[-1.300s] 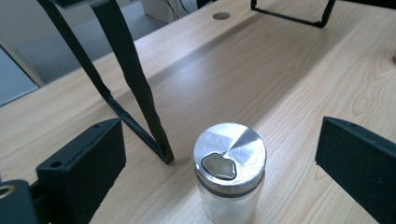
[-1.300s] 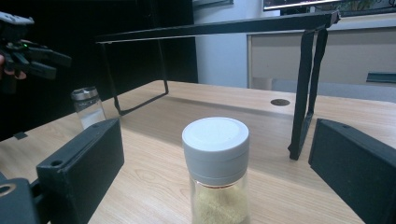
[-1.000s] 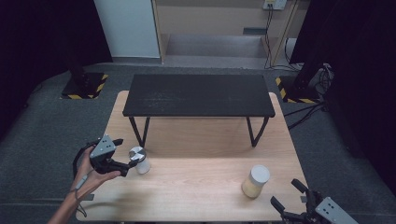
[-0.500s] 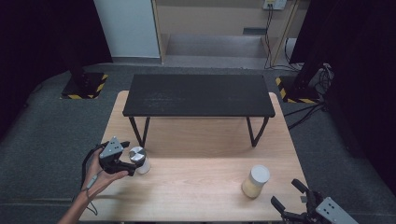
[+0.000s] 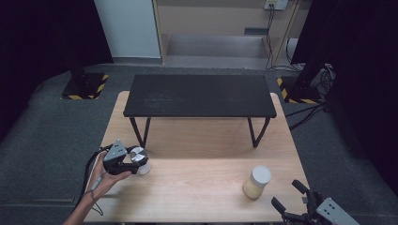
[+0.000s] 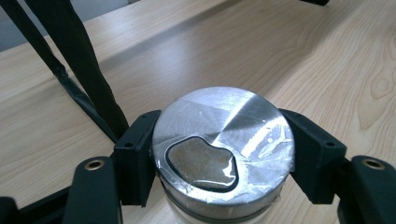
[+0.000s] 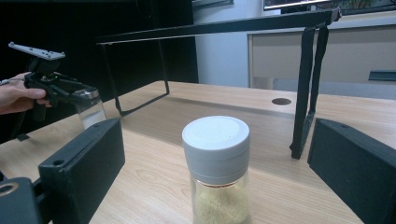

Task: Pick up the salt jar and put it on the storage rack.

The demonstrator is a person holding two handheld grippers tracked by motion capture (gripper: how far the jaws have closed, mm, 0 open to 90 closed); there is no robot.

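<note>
bare light wooden tabletop (image 5: 197,180) lies open between the silver-lidded glass jar (image 5: 139,159) and the white-capped spice jar (image 5: 256,182); the low black metal bench (image 5: 199,96) blocks the far half.

A staged lab recording bay

Black curtains (image 5: 42,42) flank a wooden table (image 5: 197,183) on grey carpet (image 5: 42,140), with hazard-striped stand bases (image 5: 87,86), trailing cables (image 5: 309,112) and a wall socket (image 5: 276,3) behind

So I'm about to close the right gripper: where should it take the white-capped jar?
Probably on the white cap of the jar, coming level from the table's near edge. It stands upright, centred between the right gripper's open jaws, and the round, straight-sided cap gives both pads flat contact.
</note>
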